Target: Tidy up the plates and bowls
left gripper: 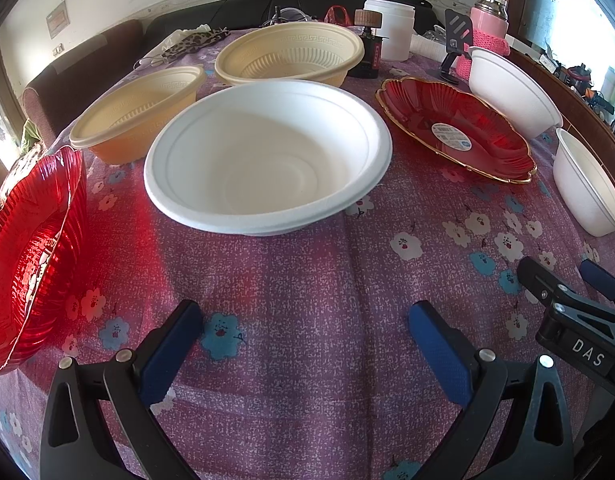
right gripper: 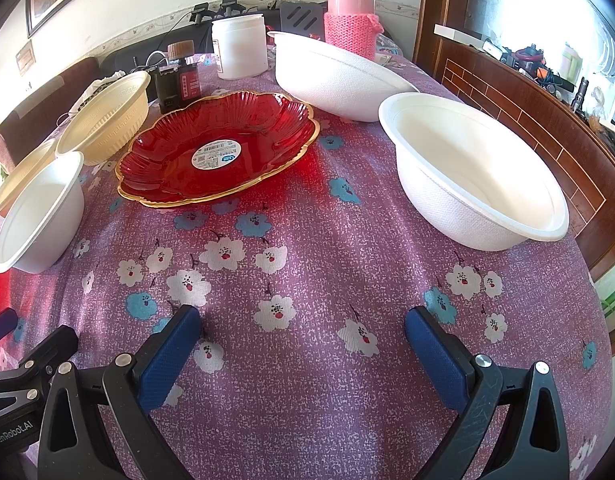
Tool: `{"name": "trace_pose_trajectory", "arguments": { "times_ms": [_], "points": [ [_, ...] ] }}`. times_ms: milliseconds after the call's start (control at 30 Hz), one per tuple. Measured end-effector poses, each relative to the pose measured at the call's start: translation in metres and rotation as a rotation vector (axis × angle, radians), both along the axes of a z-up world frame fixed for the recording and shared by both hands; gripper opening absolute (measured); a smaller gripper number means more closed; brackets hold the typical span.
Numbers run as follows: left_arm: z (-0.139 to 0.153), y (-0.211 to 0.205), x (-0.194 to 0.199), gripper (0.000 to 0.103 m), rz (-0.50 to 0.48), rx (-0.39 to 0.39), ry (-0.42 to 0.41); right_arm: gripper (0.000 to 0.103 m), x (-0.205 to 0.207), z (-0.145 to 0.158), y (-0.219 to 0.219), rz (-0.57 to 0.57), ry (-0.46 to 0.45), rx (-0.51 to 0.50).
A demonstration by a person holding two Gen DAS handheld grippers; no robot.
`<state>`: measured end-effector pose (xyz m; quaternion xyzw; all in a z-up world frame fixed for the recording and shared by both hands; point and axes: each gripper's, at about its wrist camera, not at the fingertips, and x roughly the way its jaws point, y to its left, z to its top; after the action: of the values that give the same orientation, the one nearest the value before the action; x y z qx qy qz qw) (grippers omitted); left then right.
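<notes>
In the left wrist view a large white bowl (left gripper: 267, 160) sits straight ahead of my open, empty left gripper (left gripper: 305, 312). Two beige bowls (left gripper: 139, 116) (left gripper: 291, 56) stand behind it. One red ribbed plate (left gripper: 31, 264) lies at the left edge. Another red plate with a gold rim (left gripper: 459, 128) lies to the right, and it shows again ahead-left of my right gripper (right gripper: 303, 316), which is open and empty. White bowls stand at right (right gripper: 475, 168), at back (right gripper: 331, 76) and at left (right gripper: 39, 216). A beige bowl (right gripper: 107, 120) sits at the far left.
At the table's far end stand a white jar (right gripper: 239, 46), a pink flask in a knitted sleeve (right gripper: 351, 20), a dark bottle (right gripper: 179, 80) and a black stand (left gripper: 457, 36). The flowered purple tablecloth (right gripper: 307, 264) drops off at the right beside a wooden cabinet (right gripper: 547, 128).
</notes>
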<state>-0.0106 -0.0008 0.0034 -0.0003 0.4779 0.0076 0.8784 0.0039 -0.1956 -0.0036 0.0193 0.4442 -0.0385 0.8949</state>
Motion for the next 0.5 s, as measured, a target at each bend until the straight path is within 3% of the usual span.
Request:
{"name": "trace_pose_trajectory", "arguments": {
  "times_ms": [500],
  "points": [
    [-0.0003,0.0,0.0001,0.103,0.004,-0.001,-0.001,0.102,-0.0002,0.0002,-0.0001,0.0,0.0,0.0]
  ]
}}
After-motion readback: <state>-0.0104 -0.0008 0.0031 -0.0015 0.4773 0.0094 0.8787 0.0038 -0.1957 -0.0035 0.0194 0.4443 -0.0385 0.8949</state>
